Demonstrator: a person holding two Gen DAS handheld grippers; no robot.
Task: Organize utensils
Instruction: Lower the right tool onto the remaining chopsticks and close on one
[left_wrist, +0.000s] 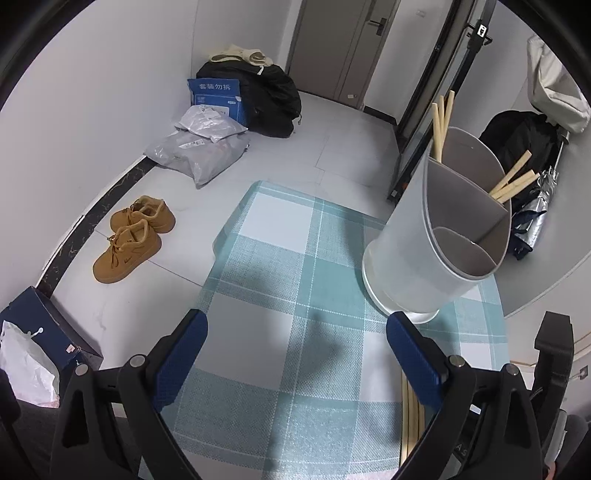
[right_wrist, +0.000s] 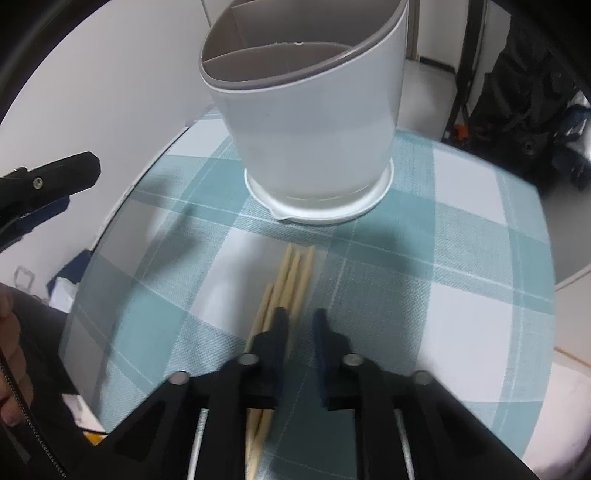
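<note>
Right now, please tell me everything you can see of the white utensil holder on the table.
The utensil holder is a tall, round container, seemingly matte white plastic, with a grey inner liner whose slanted rim rises toward one side. Partitions divide it into compartments. It stands upright in a shallow white drip saucer on the teal checked tablecloth. Several wooden chopsticks lean in two compartments; the low front compartment looks empty. No claw touches it.

Left hand-held gripper (left_wrist: 295, 354) gapes; right hand-held gripper (right_wrist: 299, 325) nearly closed.

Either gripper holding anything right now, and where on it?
Left gripper: open, empty. Right gripper: jaws nearly closed over the chopsticks lying on the cloth, partway along; grip cannot be told.
</note>
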